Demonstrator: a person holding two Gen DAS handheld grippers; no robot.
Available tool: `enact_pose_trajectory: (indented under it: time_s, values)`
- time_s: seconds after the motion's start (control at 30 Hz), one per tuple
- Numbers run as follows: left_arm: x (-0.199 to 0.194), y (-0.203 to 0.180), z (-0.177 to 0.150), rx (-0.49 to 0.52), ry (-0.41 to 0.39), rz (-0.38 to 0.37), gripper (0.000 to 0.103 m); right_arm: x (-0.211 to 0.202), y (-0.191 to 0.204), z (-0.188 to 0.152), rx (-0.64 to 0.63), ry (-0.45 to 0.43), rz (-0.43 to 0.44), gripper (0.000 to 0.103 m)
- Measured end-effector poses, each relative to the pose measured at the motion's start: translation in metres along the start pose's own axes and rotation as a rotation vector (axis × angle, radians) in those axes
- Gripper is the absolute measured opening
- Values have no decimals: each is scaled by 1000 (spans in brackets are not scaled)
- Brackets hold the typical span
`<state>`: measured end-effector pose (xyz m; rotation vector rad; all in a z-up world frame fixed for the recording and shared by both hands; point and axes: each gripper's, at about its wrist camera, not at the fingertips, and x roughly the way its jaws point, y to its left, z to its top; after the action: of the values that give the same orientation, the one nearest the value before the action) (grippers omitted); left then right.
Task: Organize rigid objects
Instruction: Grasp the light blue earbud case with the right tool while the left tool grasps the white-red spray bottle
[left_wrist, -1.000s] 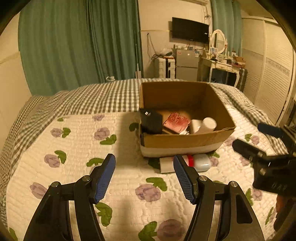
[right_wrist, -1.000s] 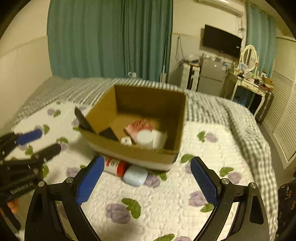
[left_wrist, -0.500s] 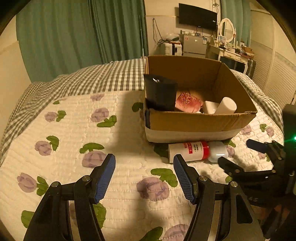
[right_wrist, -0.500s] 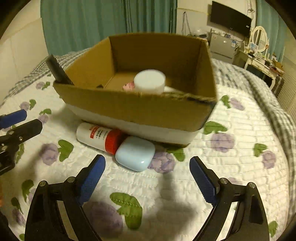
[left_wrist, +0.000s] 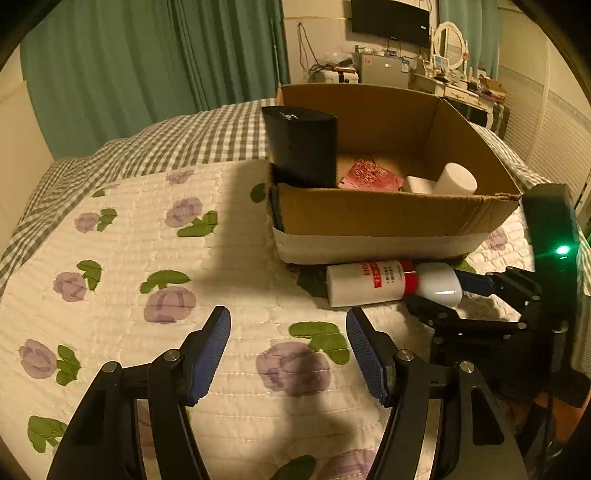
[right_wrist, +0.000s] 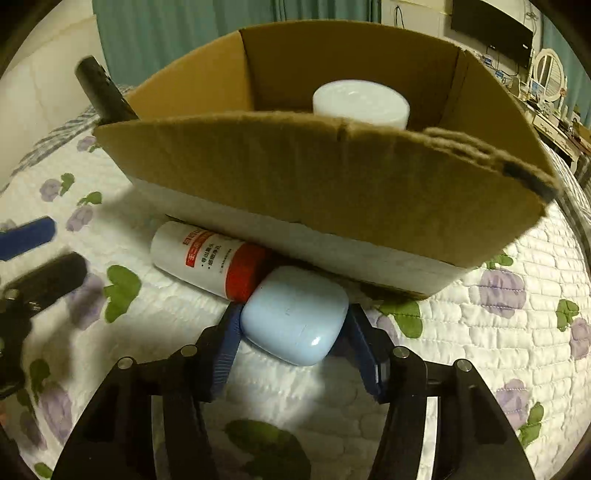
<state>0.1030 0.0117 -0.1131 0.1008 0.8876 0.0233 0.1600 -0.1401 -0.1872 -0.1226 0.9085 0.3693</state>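
A light blue rounded case (right_wrist: 295, 315) lies on the quilt against the front of a cardboard box (right_wrist: 332, 184). My right gripper (right_wrist: 291, 321) has closed its blue pads on both sides of the case. A white bottle with a red band (right_wrist: 210, 260) lies beside the case, touching it. In the left wrist view the bottle (left_wrist: 369, 282), the case (left_wrist: 439, 284) and the right gripper (left_wrist: 458, 295) show at the right, in front of the box (left_wrist: 388, 218). My left gripper (left_wrist: 288, 332) is open and empty over the quilt.
The box holds a black pouch (left_wrist: 303, 147), a red packet (left_wrist: 369, 175) and a white cylinder (left_wrist: 456, 179). The flowered quilt (left_wrist: 147, 258) spreads to the left. A checked blanket (left_wrist: 177, 140) lies behind, with green curtains and furniture beyond.
My right gripper has moved forward and down to the blue case and closed its wide-open jaws around it. My left gripper has come closer to the box and stays open.
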Motion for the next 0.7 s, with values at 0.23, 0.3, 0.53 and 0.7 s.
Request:
enact_pose_trajectory:
  time_s: [0.23, 0.3, 0.53, 0.7]
  values:
    - [11, -28, 4, 25, 33, -54, 68, -35, -44, -16, 136, -55, -20, 56]
    - [17, -36, 7, 10, 53, -93, 68, -39, -58, -20, 173, -58, -22, 56]
    - [51, -53, 17, -29, 126, -113, 68, -44, -78, -20, 239, -73, -8, 56]
    - [59, -57, 25, -36, 118, -74, 73, -39, -77, -19, 240, -80, 5, 56]
